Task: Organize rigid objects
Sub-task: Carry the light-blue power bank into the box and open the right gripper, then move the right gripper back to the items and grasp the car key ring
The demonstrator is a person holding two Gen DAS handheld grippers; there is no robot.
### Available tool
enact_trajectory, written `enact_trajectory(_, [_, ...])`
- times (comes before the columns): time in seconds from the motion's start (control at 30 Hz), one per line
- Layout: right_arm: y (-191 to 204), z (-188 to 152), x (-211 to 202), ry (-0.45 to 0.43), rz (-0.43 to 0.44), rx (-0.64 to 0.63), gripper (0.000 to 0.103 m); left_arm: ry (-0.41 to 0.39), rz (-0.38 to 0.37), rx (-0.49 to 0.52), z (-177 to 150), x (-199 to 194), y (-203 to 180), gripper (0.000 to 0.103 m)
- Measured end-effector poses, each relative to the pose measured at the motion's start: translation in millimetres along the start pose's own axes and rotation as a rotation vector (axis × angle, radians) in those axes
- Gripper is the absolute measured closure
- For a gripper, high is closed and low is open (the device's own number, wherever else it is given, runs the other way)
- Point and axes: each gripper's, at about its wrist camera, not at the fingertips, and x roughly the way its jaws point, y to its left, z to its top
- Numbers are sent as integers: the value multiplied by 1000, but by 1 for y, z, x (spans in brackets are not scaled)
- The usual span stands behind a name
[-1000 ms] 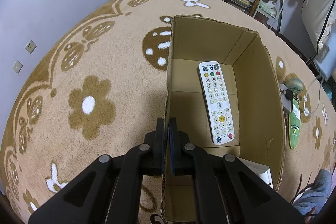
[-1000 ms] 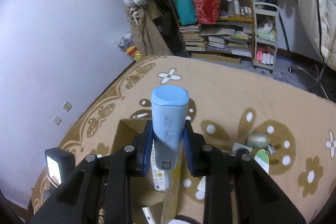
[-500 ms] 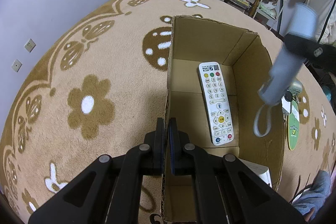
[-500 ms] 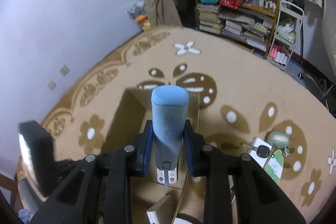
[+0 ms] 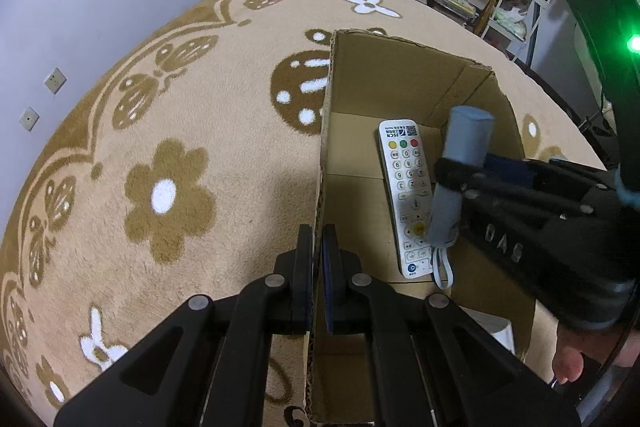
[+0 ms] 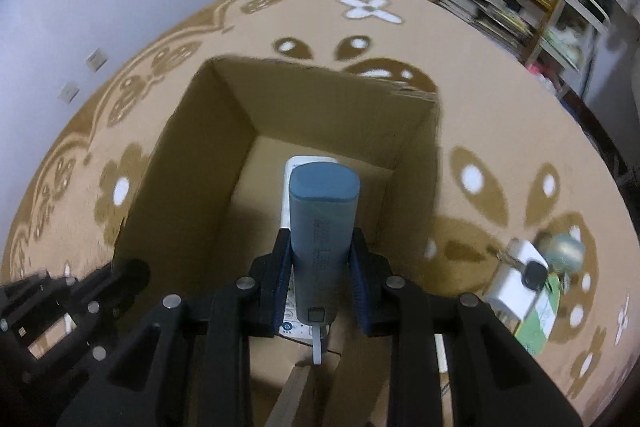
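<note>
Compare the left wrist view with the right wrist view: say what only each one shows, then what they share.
Only the left wrist view: the left gripper shut on the cardboard box's side wall, and nearly the whole face of the white remote.

Only the right wrist view: a white charger block, a car key and a green card lying on the rug right of the box.

Both: the box, the remote on its floor, and the right gripper clamped on the blue power bank, held inside the box above the remote.
</note>
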Motion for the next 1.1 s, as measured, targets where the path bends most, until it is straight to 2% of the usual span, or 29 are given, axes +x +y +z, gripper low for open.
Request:
enact_trajectory(0.1, [3, 0, 1, -8, 1, -18, 74, -1, -2, -2, 0, 0, 0, 99])
enact_trajectory(0.3, [-2, 7, 1, -26, 29, 27, 74, 1, -3, -4, 0, 1, 1, 99])
enact_trajectory(0.4, [-3, 6, -6, -48, 63, 33, 73, 1, -3, -4, 0, 1, 2, 99])
enact_trajectory(0.47, [-4, 5, -13, -70, 41, 30, 73, 2, -4, -5, 0, 1, 2, 99])
enact_trajectory(0.5, [-5, 4, -18, -101, 11, 32, 70, 1, -3, -4, 0, 1, 2, 99])
enact_trajectory(0.53, [-5, 4, -22, -122, -4, 32, 59, 2, -3, -5, 0, 1, 2, 99])
enact_trajectory(0.57, [-7, 3, -28, -143, -13, 33, 53, 1, -3, -5, 0, 1, 2, 99])
enact_trajectory(0.6, [-9, 3, -33, -165, -13, 40, 44, 1, -4, -6, 0, 1, 2, 99])
enact_trajectory(0.67, [-14, 1, -46, -209, 15, 65, 38, 1, -2, -4, 0, 1, 2, 99])
enact_trajectory(0.73, [-19, -2, -58, -250, 22, 79, 21, 1, -2, -4, 0, 1, 2, 99])
enact_trajectory(0.83, [-28, -9, -80, -333, 5, 99, 6, 1, 0, -2, 0, 2, 2, 99])
enact_trajectory(0.93, [-39, -12, -92, -353, -37, 111, 0, 1, 0, -3, 1, 2, 3, 99])
enact_trajectory(1.1, [-68, -23, -99, -345, -102, 156, 0, 1, 1, -2, 0, 2, 2, 99])
